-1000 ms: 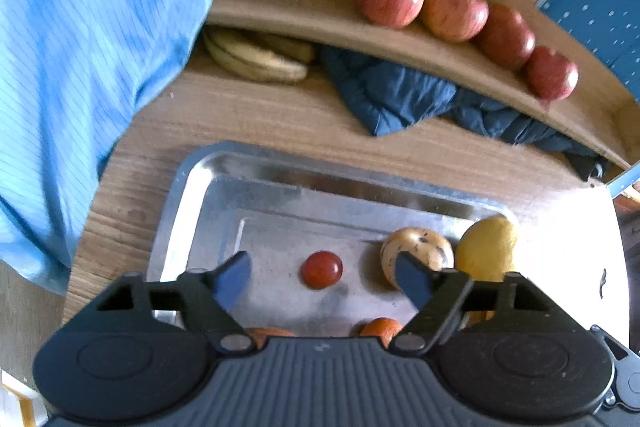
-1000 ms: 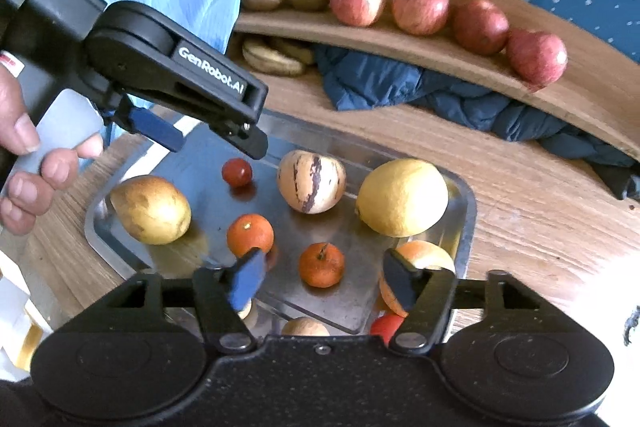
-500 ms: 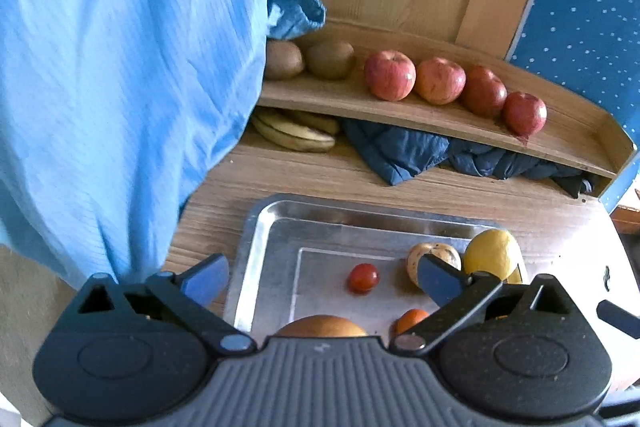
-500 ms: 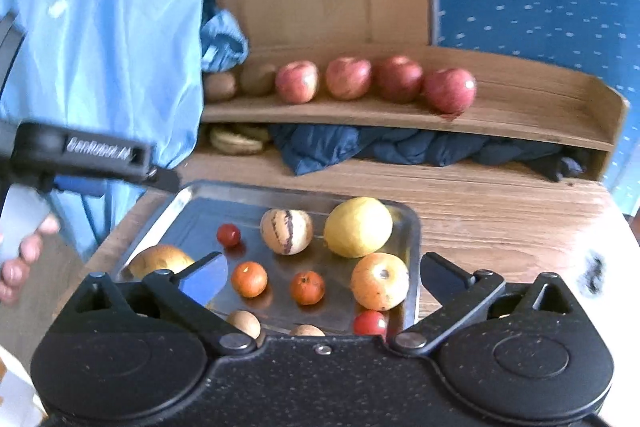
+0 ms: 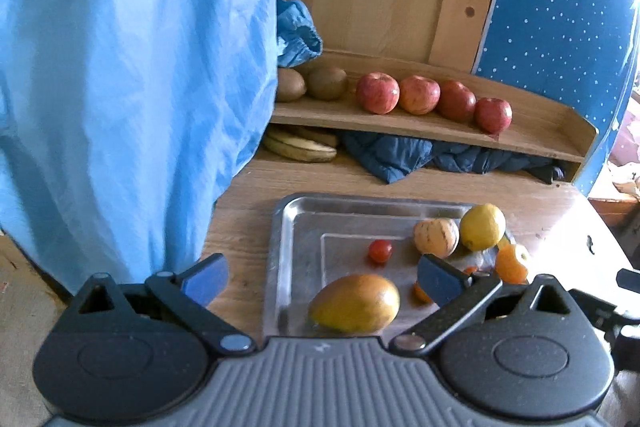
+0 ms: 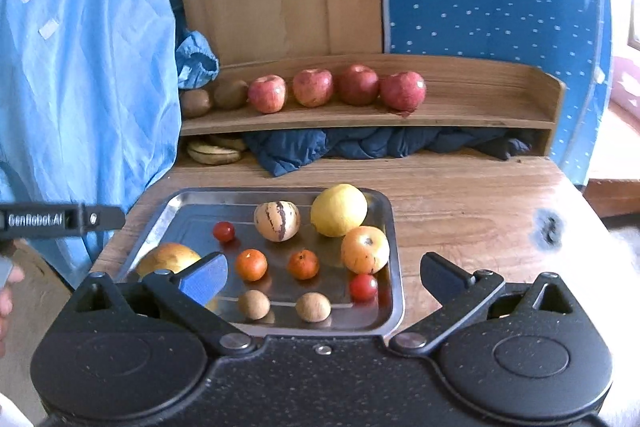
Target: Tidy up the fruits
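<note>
While four apples [image 6: 336,89] already line the shelf [image 6: 460,115] behind the tray [image 6: 394,267], you hold both hand-held grippers [image 5: 320,277] [image 6: 320,277] spread and empty, the tray's mixed fruit [image 6: 276,221] unsorted.

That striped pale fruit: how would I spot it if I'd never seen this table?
Find the metal tray on the wooden table, in front of the shelf of red apples. At the tray's far side, left of the big yellow fruit, sits the striped fruit: the only cream one with dark purple streaks.
</note>
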A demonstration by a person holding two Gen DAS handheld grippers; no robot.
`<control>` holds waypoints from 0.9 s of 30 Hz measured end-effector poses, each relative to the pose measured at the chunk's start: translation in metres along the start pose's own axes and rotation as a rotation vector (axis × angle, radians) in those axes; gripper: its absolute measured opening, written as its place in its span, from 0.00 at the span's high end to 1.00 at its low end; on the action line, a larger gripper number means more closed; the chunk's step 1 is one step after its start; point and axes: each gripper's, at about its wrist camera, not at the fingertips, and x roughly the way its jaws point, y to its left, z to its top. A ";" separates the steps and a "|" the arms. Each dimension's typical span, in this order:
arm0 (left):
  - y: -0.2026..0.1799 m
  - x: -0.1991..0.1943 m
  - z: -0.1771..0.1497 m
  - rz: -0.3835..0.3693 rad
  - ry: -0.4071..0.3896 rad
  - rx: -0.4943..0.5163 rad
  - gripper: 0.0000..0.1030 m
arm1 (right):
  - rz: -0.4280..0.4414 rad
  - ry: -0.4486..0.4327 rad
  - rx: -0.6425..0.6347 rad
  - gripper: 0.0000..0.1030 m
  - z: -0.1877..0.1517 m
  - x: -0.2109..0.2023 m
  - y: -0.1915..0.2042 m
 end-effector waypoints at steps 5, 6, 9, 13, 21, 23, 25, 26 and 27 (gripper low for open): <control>0.015 -0.020 -0.012 -0.006 -0.012 0.025 0.00 | -0.029 -0.019 0.038 0.01 -0.011 -0.023 0.018; 0.017 -0.023 -0.015 -0.008 -0.011 0.036 0.00 | -0.035 -0.019 0.040 0.01 -0.014 -0.027 0.021; 0.021 -0.029 -0.022 0.003 0.015 0.074 0.01 | -0.047 -0.013 0.047 0.01 -0.023 -0.034 0.031; 0.024 -0.037 -0.032 0.010 0.027 0.113 0.01 | -0.063 0.001 0.049 0.01 -0.033 -0.038 0.040; 0.030 -0.045 -0.036 0.017 0.016 0.112 0.01 | -0.084 0.013 0.045 0.01 -0.038 -0.042 0.049; 0.033 -0.045 -0.036 0.023 0.014 0.109 0.01 | -0.085 0.012 0.044 0.01 -0.039 -0.042 0.051; 0.034 -0.045 -0.037 0.023 0.015 0.107 0.01 | -0.083 0.019 0.042 0.01 -0.040 -0.042 0.051; 0.035 -0.046 -0.037 0.020 0.015 0.105 0.01 | -0.082 0.021 0.039 0.01 -0.040 -0.042 0.052; 0.035 -0.046 -0.038 0.015 0.013 0.105 0.01 | -0.080 0.021 0.036 0.01 -0.040 -0.043 0.052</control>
